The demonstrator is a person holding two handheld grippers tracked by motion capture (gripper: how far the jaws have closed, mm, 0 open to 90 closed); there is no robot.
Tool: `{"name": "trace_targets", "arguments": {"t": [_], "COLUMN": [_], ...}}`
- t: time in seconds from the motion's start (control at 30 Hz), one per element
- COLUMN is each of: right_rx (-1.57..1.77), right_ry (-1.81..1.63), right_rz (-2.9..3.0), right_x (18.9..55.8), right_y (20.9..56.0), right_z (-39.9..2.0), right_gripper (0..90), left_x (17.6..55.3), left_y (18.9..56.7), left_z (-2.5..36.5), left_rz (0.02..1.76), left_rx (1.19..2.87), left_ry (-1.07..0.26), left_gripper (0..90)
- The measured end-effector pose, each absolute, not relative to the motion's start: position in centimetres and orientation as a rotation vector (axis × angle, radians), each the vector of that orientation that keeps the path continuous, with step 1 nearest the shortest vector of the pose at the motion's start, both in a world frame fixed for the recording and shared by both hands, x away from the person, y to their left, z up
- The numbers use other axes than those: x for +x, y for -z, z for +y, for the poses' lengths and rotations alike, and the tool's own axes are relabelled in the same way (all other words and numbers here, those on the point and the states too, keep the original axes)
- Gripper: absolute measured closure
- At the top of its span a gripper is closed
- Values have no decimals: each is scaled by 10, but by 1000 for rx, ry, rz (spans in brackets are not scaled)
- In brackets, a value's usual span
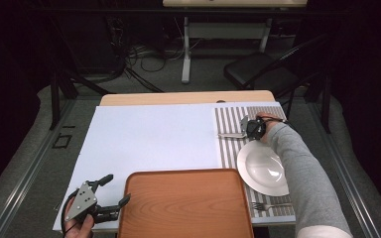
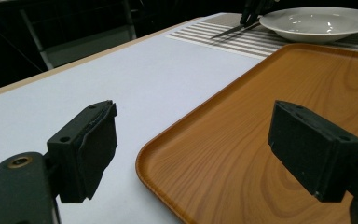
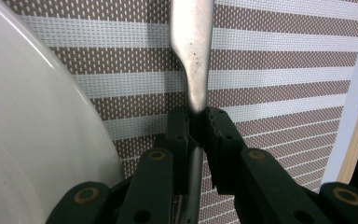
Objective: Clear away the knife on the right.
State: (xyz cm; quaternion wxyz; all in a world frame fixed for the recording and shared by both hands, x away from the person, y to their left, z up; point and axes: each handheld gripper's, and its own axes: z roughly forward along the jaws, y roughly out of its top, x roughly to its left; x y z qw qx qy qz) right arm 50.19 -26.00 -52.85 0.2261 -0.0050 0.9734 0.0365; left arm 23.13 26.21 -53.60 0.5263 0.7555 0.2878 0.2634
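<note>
Right gripper [image 3: 196, 128] is clamped on the knife [image 3: 192, 56] handle; knife long axis runs along mat stripes, beside plate [image 1: 262, 168], tray [image 1: 186, 203] nearer to person; left gripper [image 1: 113, 191] open

We hold our left black two-jaw tool [image 1: 113, 191] low at the near left, its jaws spread wide and level, with nothing between them, our hand [image 1: 77, 225] wrapped round its rear. Our right arm, in a grey sleeve [image 1: 305, 173], stretches forward and bears the right black tool [image 1: 246, 128]. In the right gripper view its jaws are clamped tight on a slim silver metal utensil handle [image 3: 193, 56].
</note>
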Motion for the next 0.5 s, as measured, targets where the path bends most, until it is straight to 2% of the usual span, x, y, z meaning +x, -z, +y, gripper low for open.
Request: {"name": "trace_targets", "arguments": {"t": [0.13,0.5], "right_rx": [5,-10], "right_ry": [-11,-75], "right_rz": [2709,2669], "right_x": [500,497], "right_y": [522,521], "right_z": [-260,-261], "right_gripper": [805,805], "left_x": [231,231], "left_y": [536,536], "left_z": [262,262], "left_rz": [687,689], "left_rx": [1806,1805], "left_ry": [-631,-629], "left_gripper": [157,157]}}
